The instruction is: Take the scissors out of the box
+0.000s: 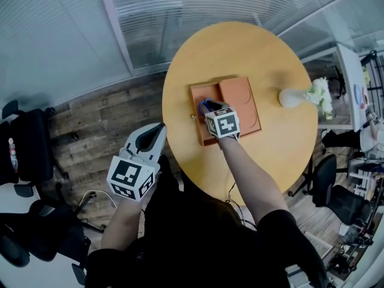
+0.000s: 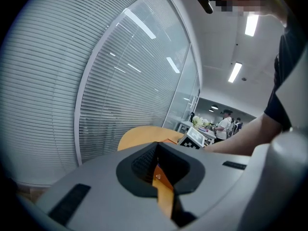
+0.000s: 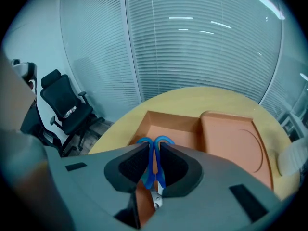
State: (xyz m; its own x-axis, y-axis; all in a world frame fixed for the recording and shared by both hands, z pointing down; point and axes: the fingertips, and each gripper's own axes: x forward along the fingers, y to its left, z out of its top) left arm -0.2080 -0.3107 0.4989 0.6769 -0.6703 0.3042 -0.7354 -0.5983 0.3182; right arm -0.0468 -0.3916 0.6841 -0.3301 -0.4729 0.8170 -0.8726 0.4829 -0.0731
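Grips the blue-handled scissors (image 3: 153,177) tight in the right claw (image 3: 154,150), handle loops (image 3: 164,139) poking out past its tips. Hangs over the open box (image 3: 168,124), directly below the claw; lid (image 3: 231,138) flat to the claw's right, both on the round surface (image 3: 192,97). Holds left claw (image 2: 155,150) narrow, empty, off the surface's edge.

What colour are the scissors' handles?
Blue. The scissors show best in the right gripper view.

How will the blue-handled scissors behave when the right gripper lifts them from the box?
Probably stiff and light: the scissors are slim, with metal blades. The right gripper pinches them at the handles, so the blade end may swing. The smooth blue handles might slip.
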